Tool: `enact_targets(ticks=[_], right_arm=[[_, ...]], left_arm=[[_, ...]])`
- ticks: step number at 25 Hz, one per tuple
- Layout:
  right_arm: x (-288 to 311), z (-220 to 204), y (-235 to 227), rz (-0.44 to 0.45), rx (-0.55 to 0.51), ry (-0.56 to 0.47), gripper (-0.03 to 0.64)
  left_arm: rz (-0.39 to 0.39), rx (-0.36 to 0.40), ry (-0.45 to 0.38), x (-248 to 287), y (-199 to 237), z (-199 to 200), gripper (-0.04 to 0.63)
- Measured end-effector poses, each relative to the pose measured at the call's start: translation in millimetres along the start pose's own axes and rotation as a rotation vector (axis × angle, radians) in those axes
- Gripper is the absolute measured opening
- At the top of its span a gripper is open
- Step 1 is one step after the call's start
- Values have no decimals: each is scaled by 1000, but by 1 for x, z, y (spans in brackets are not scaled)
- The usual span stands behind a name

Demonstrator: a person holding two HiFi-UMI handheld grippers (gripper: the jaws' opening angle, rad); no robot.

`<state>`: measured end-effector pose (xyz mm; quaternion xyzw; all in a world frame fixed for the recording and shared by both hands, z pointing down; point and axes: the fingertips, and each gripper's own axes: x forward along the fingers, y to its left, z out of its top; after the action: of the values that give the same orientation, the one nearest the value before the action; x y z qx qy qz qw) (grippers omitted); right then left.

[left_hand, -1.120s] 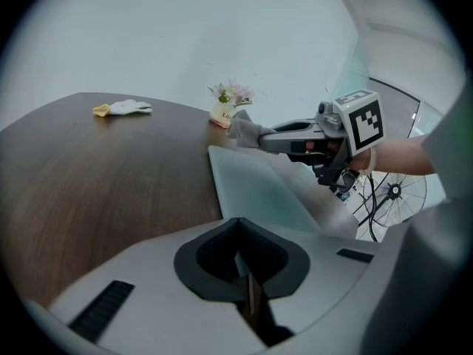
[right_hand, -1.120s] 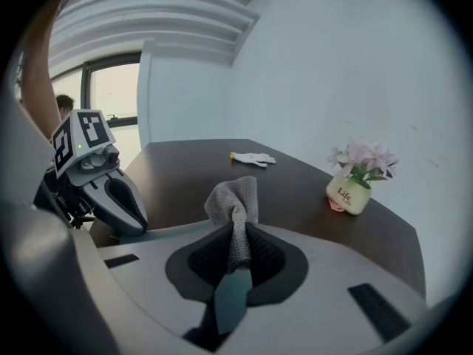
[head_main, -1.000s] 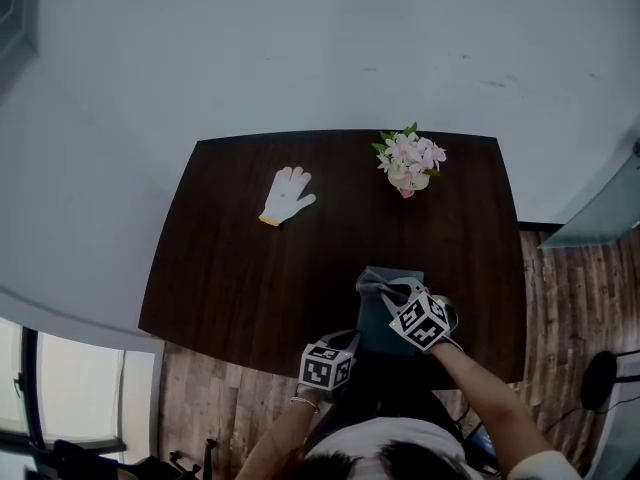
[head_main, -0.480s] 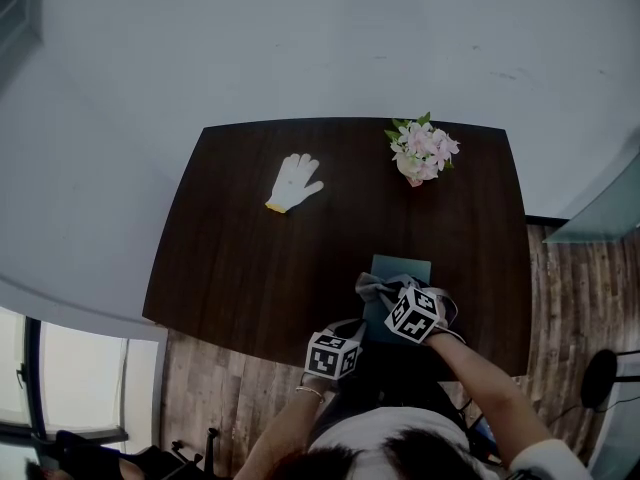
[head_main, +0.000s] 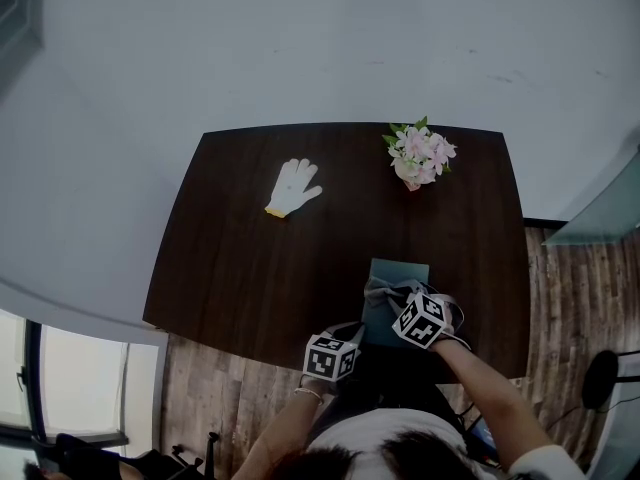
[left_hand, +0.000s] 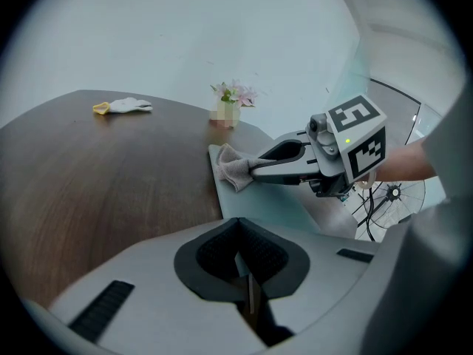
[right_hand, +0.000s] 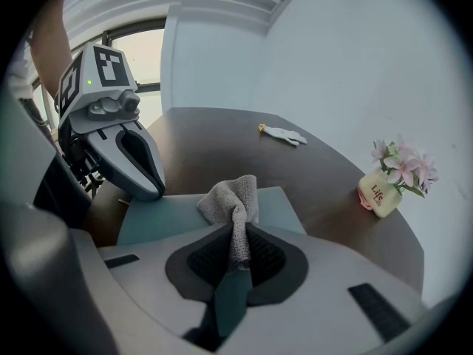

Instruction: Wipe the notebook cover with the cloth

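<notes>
Now, head view: notebook (head_main: 404,270) lies lower centre of frame, near table (head_main: 240,258) front edge. Right hand-held gripper (head_main: 392,296) is over it w/ cloth (head_main: 379,289).
Left gripper view: left hand-held gripper (left_hand: 247,279) jaws together, nothing btwn.
Right gripper view: jaws pinched tight on cloth, bunched end on cover.
Step, judged: mid-wipe. Next needs a drag across the bare cover w/ even pressure.

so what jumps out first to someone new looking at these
The right gripper, shut on a grey cloth bunched on the teal notebook at the table's near edge. Then a white glove at the far left and a small vase of pink flowers at the far right.
</notes>
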<state>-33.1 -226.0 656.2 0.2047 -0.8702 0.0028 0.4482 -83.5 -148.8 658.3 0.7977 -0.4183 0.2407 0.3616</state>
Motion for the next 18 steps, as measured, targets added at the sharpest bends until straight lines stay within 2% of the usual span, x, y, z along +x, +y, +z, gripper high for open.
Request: enact_targets(ticks=[18], right_arm=[[-29,-41,-7,-72,131,-22,43]], left_arm=[[-4,-2,1,0,-2,-1,18]])
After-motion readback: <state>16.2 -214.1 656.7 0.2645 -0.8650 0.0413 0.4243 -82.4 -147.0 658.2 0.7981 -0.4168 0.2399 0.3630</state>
